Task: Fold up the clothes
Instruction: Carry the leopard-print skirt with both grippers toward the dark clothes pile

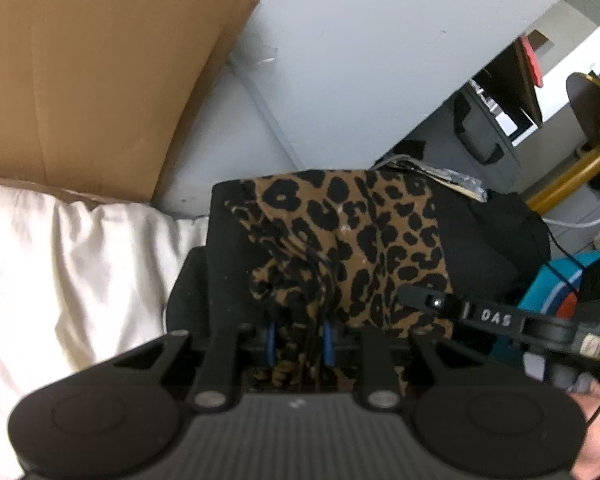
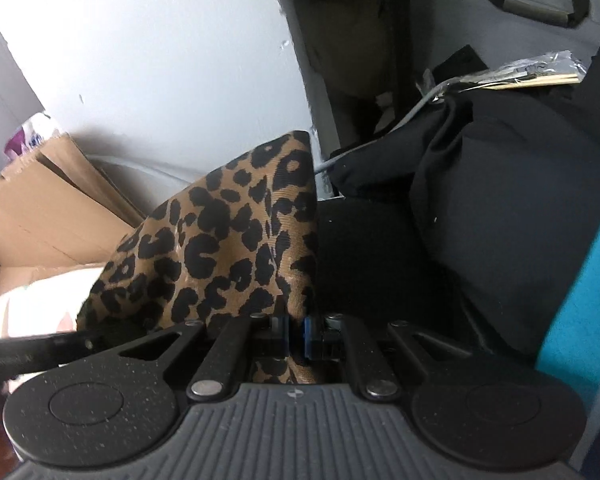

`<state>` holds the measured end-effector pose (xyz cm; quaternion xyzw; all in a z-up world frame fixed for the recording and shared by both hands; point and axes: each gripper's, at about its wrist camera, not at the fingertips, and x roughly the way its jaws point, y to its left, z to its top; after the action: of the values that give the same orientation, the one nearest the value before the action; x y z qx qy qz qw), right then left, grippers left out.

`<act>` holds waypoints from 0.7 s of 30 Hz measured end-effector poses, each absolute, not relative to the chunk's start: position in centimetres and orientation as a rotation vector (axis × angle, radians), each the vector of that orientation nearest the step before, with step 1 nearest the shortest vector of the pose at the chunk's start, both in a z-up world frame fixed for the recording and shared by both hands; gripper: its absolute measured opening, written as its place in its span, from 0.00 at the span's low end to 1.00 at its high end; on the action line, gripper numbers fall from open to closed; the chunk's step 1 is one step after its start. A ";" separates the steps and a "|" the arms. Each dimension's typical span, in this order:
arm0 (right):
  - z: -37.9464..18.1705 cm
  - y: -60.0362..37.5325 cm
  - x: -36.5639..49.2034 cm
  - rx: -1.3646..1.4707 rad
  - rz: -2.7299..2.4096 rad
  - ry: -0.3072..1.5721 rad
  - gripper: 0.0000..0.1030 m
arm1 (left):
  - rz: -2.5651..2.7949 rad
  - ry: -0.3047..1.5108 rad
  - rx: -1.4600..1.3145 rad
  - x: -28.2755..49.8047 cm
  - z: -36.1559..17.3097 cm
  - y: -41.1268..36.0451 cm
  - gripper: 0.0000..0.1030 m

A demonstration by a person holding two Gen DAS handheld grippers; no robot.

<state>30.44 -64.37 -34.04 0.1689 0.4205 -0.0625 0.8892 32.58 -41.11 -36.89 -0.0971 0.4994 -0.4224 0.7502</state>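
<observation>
Held up between both claws, the leopard-print garment (image 1: pixel 352 240) could slip or bunch unevenly (the left hold gathers a thick wad). Left claw (image 1: pixel 300 340): narrowly parted, clamped on bunched cloth. Right claw (image 2: pixel 296 338): nearly closed, pinching a thin edge.

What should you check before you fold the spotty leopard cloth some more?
1. Left gripper holds the leopard cloth: ok, a bunch sits between its blue pads.
2. Right gripper holds it: ok, shut on a thin edge.
3. Cloth flat, no wrinkles: not ok, it is bunched at the left gripper.
4. Landing spot free: cannot tell, the cloth hides it.
5. Cloth clear of the black clothes pile: cannot tell.
</observation>
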 end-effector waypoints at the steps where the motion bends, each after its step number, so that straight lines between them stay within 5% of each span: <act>1: -34.2 -64.5 30.6 0.352 -0.129 0.875 0.05 | -0.926 1.089 -0.208 32.7 -36.9 -41.2 0.22; 11: -34.7 -65.3 32.1 0.370 -0.130 0.868 0.05 | -0.887 1.081 -0.277 33.5 -38.3 -41.0 0.22; 14: -35.7 -65.3 32.7 0.362 -0.132 0.868 0.07 | -0.849 1.108 -0.280 33.8 -39.2 -41.0 0.30; 20: -35.1 -65.5 31.1 0.307 -0.165 0.836 0.24 | -0.847 1.135 -0.192 34.8 -38.3 -40.6 0.46; 21: -34.9 -65.4 30.6 0.308 -0.169 0.828 0.35 | -0.845 1.128 -0.169 34.9 -37.9 -40.5 0.45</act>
<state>30.58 -65.42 -34.92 0.1487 0.4003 -0.0816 0.9005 34.94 -40.53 -37.87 -0.0776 0.5179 -0.3879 0.7585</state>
